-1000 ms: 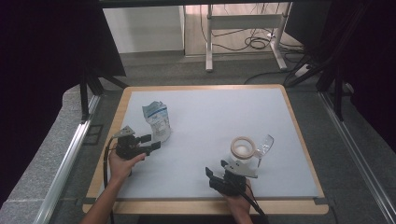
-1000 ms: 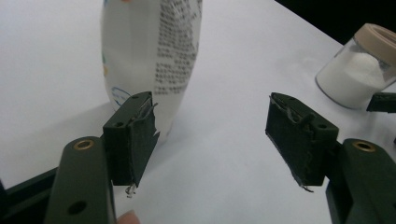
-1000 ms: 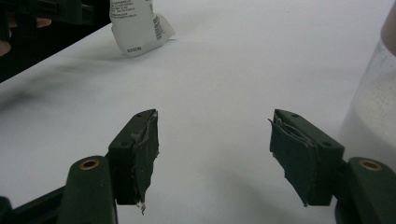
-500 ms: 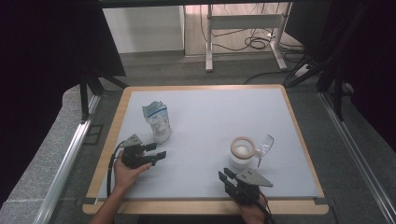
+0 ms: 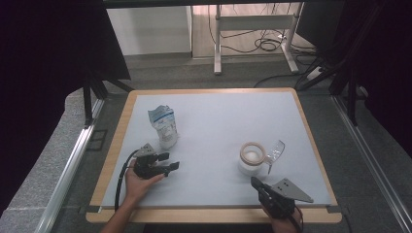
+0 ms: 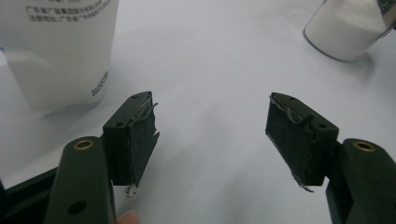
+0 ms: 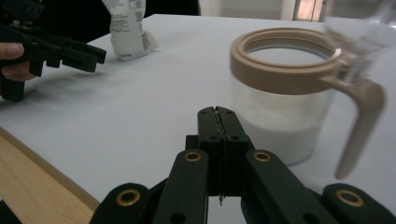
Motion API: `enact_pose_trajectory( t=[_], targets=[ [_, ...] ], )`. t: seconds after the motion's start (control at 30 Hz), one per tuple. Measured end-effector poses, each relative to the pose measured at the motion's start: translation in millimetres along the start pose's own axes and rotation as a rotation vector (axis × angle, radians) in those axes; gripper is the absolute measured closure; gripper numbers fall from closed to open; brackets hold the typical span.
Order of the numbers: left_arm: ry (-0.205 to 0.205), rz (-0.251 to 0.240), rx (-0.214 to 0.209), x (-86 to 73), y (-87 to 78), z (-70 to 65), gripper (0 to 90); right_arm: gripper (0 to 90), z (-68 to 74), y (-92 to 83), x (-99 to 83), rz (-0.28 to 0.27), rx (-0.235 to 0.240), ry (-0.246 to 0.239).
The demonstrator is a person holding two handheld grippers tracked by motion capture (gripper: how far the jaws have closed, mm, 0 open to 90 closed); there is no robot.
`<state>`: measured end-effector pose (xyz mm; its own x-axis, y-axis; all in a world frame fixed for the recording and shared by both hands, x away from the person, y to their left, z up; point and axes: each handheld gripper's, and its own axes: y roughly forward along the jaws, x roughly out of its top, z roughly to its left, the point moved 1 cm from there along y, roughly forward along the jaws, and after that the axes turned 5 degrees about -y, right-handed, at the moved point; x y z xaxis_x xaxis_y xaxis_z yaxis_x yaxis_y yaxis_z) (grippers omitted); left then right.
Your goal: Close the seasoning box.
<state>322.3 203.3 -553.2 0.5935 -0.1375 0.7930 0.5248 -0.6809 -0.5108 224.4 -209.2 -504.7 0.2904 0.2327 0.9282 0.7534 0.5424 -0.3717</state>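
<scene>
While the jar (image 5: 251, 158) stands just beyond the clenched right tongs (image 5: 256, 185), the left tongs (image 5: 170, 165) gape empty.

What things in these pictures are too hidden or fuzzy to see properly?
- The writing on the white pouch: the left gripper view's top edge cuts it off, and it is too small in the high view.
- The jar's clear lid: blurred and cut by the right gripper view's top edge.
- The right gripper jaws: too small in the high view to tell their state.
- The person: only hands and forearms enter the high view.
</scene>
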Motion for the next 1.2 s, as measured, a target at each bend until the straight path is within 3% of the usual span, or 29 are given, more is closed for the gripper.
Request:
enact_pose_trajectory(
  t=[0.37,0.63,1.0,1.2],
  targets=[
    [0.009,0.000,0.006,0.0,1.2,-2.8,32.9,90.0,-27.8,-17.4,0.7,-0.045,-0.073,0.079],
    [0.010,0.001,0.004,0.0,1.4,-3.0,32.8,90.0,-48.6,-17.6,6.8,-0.056,-0.123,0.133],
    [0.011,0.001,0.001,0.0,1.4,-3.0,32.8,90.0,-65.4,-8.9,24.7,-0.079,-0.154,0.123],
    [0.012,0.001,0.002,0.0,1.4,-3.3,32.9,90.0,-66.3,-5.4,31.5,-0.083,-0.153,0.118]
  ],
)
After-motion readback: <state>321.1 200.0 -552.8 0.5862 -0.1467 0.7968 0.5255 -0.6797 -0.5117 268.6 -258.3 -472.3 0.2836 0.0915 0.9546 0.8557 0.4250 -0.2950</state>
